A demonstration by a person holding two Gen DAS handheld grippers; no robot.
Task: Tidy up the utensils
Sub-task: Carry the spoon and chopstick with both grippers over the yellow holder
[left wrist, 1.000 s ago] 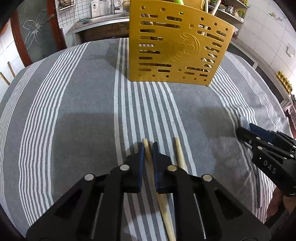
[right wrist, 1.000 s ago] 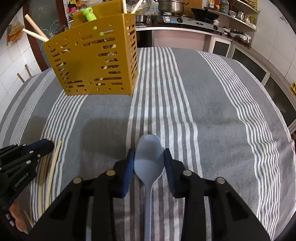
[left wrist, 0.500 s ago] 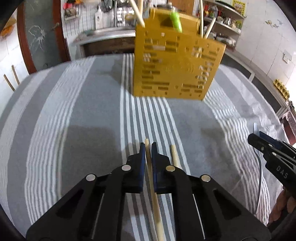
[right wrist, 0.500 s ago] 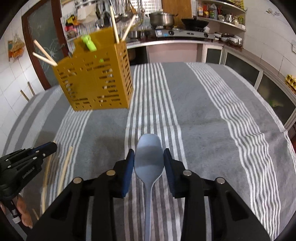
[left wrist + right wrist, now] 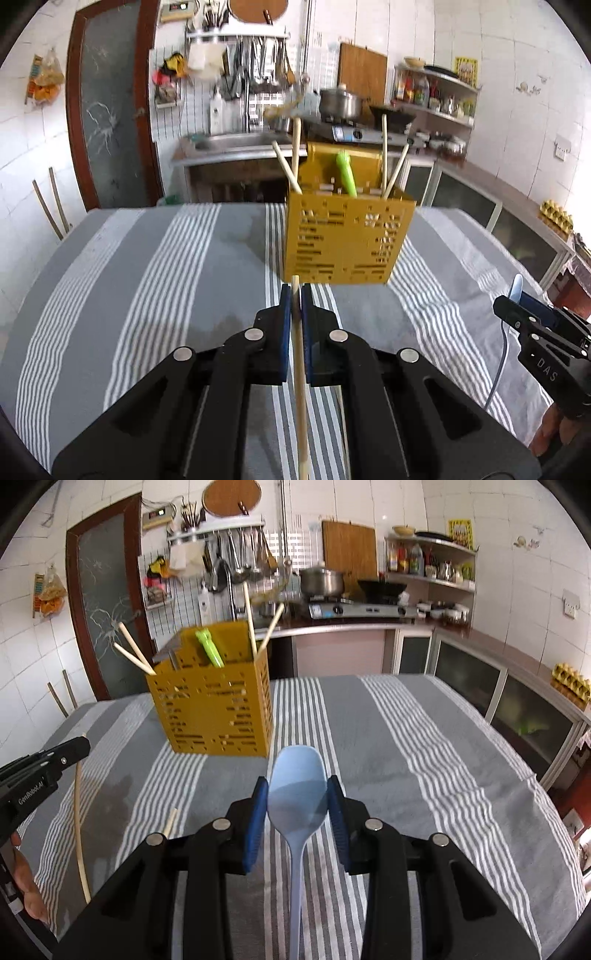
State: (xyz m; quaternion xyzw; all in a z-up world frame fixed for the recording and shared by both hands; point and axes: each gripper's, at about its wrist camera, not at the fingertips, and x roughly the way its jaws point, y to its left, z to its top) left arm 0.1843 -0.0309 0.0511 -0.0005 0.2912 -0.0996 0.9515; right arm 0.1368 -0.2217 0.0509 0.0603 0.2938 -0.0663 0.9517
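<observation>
A chopstick [image 5: 300,387] sits pinched between the closed jaws of the left gripper [image 5: 295,301], lifted off the striped cloth [image 5: 147,295]. The right gripper [image 5: 297,797] clamps a blue spoon [image 5: 297,794] by its bowl, handle trailing toward 6 o'clock. Straight ahead at 12 o'clock from both stands the yellow holder [image 5: 214,716], with chopsticks and a green utensil [image 5: 208,646] poking out of it. A second chopstick [image 5: 170,821] lies on the cloth at 9 o'clock from the spoon. Behind the table are a sink [image 5: 236,142] and a stove [image 5: 354,609].
</observation>
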